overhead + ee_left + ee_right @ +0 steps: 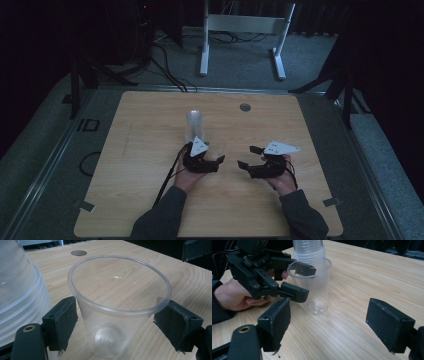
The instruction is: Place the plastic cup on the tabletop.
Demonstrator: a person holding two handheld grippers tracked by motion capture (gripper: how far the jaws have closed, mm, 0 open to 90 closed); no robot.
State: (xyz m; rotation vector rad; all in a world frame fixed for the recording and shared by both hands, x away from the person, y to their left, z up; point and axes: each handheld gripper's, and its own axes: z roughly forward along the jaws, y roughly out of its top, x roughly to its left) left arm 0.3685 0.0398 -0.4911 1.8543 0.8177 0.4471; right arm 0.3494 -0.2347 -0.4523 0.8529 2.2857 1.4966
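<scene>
On the left of the wooden table (150, 200) an upside-down stack of clear plastic cups (194, 125) stands just beyond the left gripper (113, 322). Just right of the stack a single clear cup (117, 315) stands upright on the wood, apparently freshly separated and set down. The left gripper's jaws straddle it, spread slightly wider than its wall, pads barely clear. Farther right, the right gripper (337, 325) waits with jaws wide apart and empty, aimed at the cup.
</scene>
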